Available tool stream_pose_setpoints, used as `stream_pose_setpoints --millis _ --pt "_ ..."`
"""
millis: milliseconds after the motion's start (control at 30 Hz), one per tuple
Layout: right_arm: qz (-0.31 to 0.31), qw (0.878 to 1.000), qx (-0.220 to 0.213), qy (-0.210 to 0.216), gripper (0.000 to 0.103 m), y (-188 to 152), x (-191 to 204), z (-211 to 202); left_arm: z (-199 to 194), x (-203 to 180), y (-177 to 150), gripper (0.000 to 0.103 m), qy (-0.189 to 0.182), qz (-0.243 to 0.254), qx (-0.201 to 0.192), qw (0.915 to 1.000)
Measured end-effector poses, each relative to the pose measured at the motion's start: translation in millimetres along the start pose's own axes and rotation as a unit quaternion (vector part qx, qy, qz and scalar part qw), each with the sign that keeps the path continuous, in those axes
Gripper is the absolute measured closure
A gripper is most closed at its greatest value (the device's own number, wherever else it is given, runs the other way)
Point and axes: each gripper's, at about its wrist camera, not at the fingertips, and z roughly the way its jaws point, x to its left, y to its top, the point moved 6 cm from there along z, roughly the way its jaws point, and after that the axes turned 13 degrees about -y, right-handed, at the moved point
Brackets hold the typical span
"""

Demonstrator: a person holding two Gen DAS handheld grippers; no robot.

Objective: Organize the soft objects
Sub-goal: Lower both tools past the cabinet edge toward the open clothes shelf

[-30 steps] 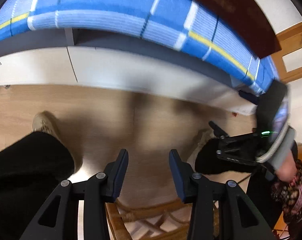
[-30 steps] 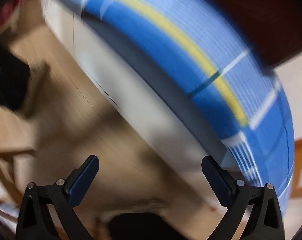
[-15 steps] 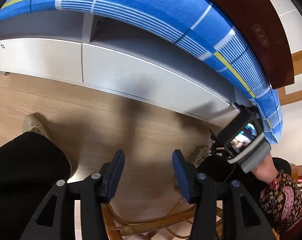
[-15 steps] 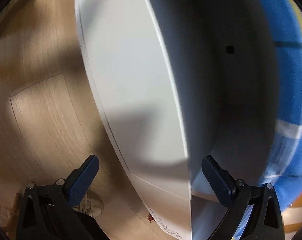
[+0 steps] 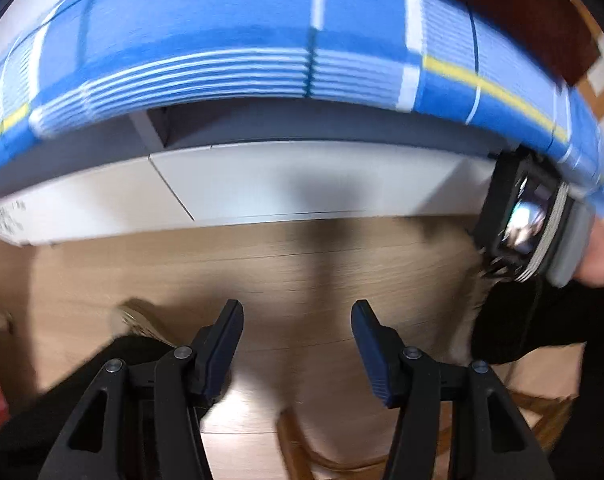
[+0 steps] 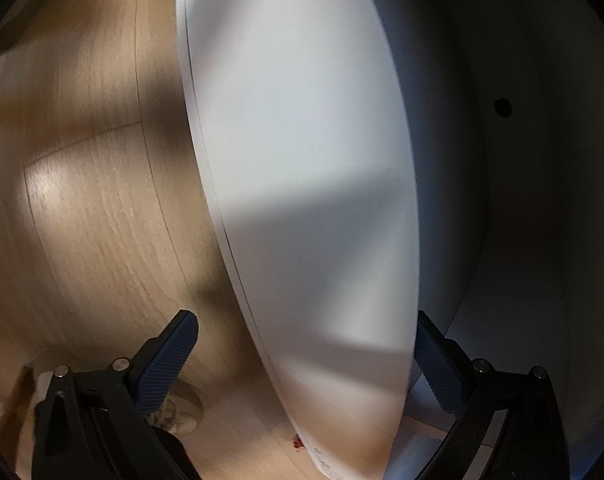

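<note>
Bedding first: a blue plaid blanket [image 5: 262, 40] with white and yellow stripes lies along the top of a white bed frame [image 5: 302, 184], its hem overhanging the frame's front edge from the left corner to the right one. A dark brown headboard [image 5: 522, 12] shows past the blanket at the far right corner.

My left gripper [image 5: 297, 344] points steeply down at the wooden floor [image 5: 302, 264], well short of the frame's front edge. Its jaws have just been opening and now stand apart with nothing between them, only bare floor. My dark trouser leg [image 5: 62, 392] and a pale shoe [image 5: 138, 318] sit at lower left, and a rattan chair [image 5: 322, 456] shows under the fingers.

In the same view my right hand [image 5: 600, 256] holds the other device [image 5: 522, 216] close under the blanket's overhanging hem at the right corner; I cannot tell whether it touches the cloth.

My right gripper [image 6: 304, 356] has its jaws spread wide and empty. A white panel [image 6: 302, 160] of the frame runs up between the fingers; neither pad presses on it. A shadowed white recess [image 6: 522, 240] with one dark hole [image 6: 503, 107] lies beyond its right edge. A shoe [image 6: 182, 408] rests on the floor beside the left finger.
</note>
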Motion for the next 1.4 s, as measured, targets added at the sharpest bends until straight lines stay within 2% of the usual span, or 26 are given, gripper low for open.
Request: stream_pose_setpoints --millis 167,267,367,500,567,600,633,667,767,833,1000,1133,1167,1233,1267,1300,1367,1400 --pt "-0.006 1.000 0.000 0.005 0.000 -2 5 -10 23 -7 5 0.046 0.065 0.085 0.022 0.9940" --pt "-0.024 1.000 -0.003 0.000 0.000 -3 16 -14 37 -16 10 0.046 0.097 0.146 0.035 0.9840" --pt "-0.022 1.000 -0.005 0.009 0.000 -3 18 -24 53 -27 18 0.046 0.122 0.214 0.045 0.9681" --pt "-0.020 1.000 -0.003 0.022 0.000 -4 22 -37 71 -32 30 0.046 0.129 0.264 0.049 0.9545" --pt "-0.022 0.999 -0.003 0.028 0.000 -6 25 -44 74 -26 36 0.046 0.132 0.273 0.055 0.9513" --pt "-0.022 0.999 -0.003 0.030 0.000 -9 27 -43 82 -25 35 0.045 0.099 0.257 0.077 0.9583" --pt "-0.024 0.999 -0.002 0.030 0.000 -10 28 -45 87 -24 36 0.045 0.077 0.249 0.090 0.9613" --pt "-0.024 0.999 -0.003 0.032 0.000 -11 30 -43 94 -25 34 0.045 0.066 0.251 0.105 0.9599" --pt "-0.020 0.999 -0.001 0.041 0.000 -14 30 -49 106 -26 25 0.045 0.062 0.282 0.122 0.9496" --pt "-0.016 0.999 0.002 0.049 0.000 -14 30 -55 109 -28 20 0.045 0.054 0.284 0.124 0.9494" --pt "-0.022 0.998 0.004 0.062 0.000 -17 41 -61 71 -52 23 0.045 -0.022 0.282 0.087 0.9552" --pt "-0.027 0.998 0.006 0.065 0.000 -22 46 -62 71 -52 19 0.045 -0.015 0.294 0.100 0.9505" --pt "-0.030 0.997 0.007 0.065 0.000 -25 49 -59 70 -54 19 0.044 -0.025 0.291 0.101 0.9510" --pt "-0.032 0.997 0.008 0.068 0.000 -22 50 -61 58 -61 25 0.039 -0.066 0.284 0.086 0.9525" --pt "-0.029 0.997 0.008 0.073 0.000 -22 50 -63 49 -64 31 0.030 -0.077 0.285 0.072 0.9527" --pt "-0.028 0.997 0.008 0.076 0.000 -21 53 -64 45 -62 36 0.020 -0.078 0.287 0.060 0.9529" --pt "-0.026 0.996 0.007 0.082 0.000 -22 53 -66 44 -55 44 0.017 -0.066 0.285 0.055 0.9546" --pt "-0.026 0.996 0.008 0.085 0.000 -22 54 -68 49 -48 45 0.017 -0.060 0.283 0.069 0.9546"
